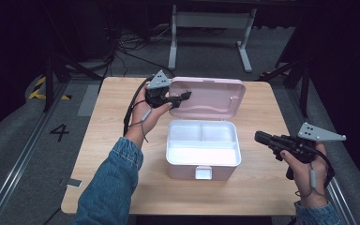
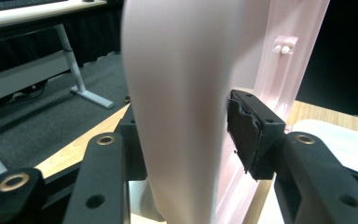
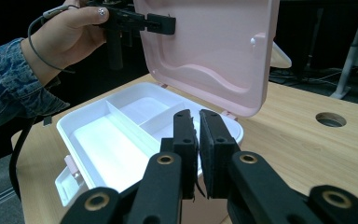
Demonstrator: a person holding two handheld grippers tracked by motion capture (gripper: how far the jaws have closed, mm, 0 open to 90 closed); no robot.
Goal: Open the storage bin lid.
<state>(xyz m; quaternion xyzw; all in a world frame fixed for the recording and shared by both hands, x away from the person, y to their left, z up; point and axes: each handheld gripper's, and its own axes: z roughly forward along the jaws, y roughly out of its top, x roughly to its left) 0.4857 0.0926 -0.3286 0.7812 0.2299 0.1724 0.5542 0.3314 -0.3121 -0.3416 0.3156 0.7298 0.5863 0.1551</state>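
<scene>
Wooden tabletop (image 1: 103,154) carries a pink box (image 1: 201,164) with its lid (image 1: 215,96) raised upright behind a white tray (image 1: 201,140) of 3 compartments. That lid's left edge stands between the left gripper (image 1: 180,97) fingers (image 2: 249,135), which sit released: 1 pad lies just beside the inner face with a slight gap, and the lid is not pinched. Well apart from the box, at its right side, the right gripper (image 1: 261,137) hovers with its fingers (image 3: 214,140) clenched on nothing, the tray lying beyond their tips.
</scene>
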